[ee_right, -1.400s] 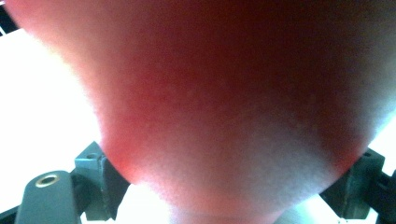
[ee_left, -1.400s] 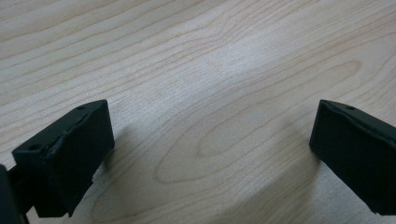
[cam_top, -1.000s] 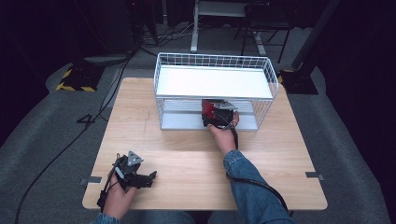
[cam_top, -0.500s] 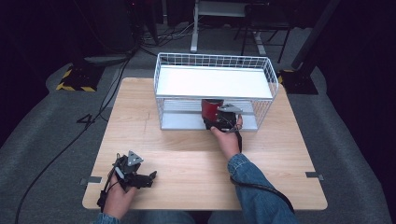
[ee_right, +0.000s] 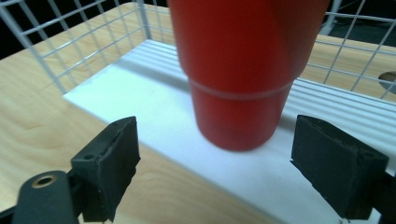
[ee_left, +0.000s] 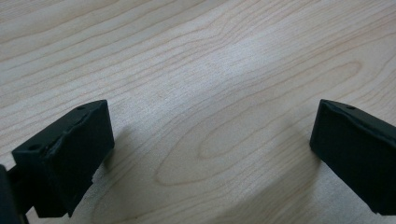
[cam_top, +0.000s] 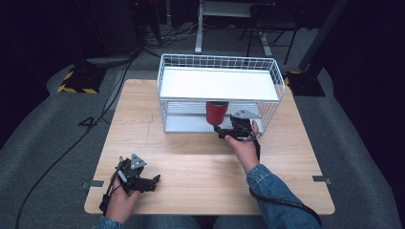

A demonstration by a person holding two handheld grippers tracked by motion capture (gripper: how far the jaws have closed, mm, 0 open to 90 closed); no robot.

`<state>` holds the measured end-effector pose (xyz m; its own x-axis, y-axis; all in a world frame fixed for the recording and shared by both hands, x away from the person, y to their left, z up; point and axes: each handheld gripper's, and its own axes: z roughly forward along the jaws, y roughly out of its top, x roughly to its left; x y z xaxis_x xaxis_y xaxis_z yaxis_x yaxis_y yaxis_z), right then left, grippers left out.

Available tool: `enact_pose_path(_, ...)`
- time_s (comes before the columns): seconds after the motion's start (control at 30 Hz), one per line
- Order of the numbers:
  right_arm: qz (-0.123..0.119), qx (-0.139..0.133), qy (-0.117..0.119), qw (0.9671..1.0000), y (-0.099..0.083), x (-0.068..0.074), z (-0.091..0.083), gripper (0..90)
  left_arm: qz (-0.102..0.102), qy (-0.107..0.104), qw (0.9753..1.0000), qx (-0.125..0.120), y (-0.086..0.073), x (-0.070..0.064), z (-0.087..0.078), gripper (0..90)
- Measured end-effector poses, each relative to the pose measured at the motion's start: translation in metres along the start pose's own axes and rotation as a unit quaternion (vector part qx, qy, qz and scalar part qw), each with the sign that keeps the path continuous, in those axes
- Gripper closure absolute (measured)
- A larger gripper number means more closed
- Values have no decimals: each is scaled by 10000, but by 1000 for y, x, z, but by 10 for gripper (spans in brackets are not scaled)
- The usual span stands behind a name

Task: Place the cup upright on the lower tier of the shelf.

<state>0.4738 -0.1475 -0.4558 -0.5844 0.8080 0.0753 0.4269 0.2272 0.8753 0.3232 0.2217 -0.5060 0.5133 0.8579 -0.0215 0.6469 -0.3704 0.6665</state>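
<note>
On the rack's lower shelf (cam_top: pixel 191 123), at twelve o'clock of the released right gripper (ee_right: pixel 233 161), stands the red cup (ee_right: pixel 243 70), set there for storage; the left gripper (cam_top: pixel 138 177) rests open, idle.

overhead view; two close jaw-level views.

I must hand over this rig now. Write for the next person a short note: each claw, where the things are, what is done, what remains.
Right claw: open, jaws apart on either side of the red cup, not gripping it.
Left claw: open, low over the bare table at the near left, holding nothing.
Cup: upright on the lower white shelf of the wire rack, near its front edge.
Done: the cup stands on the shelf, apparently released.
Left: probably only drawing the right claw back without knocking the cup.
</note>
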Motion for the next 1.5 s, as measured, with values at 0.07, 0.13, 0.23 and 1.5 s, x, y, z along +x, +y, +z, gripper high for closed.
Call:
enact_pose_path(0.07,-18,4,29,10000,-1,0,-4,157,-3,-4,10000,-5,0,0,0,2)
enact_pose_path(0.13,-47,25,106,9999,-3,-1,-16,157,-3,-14,10000,1,0,0,0,2)
enact_pose_path(0.23,-80,4,172,9998,-3,-1,-28,157,-3,-13,10000,-5,0,0,0,2)
enact_pose_path(1.5,29,448,268,9986,-45,-48,-161,160,-25,-23,10000,11,2,1,2,2)
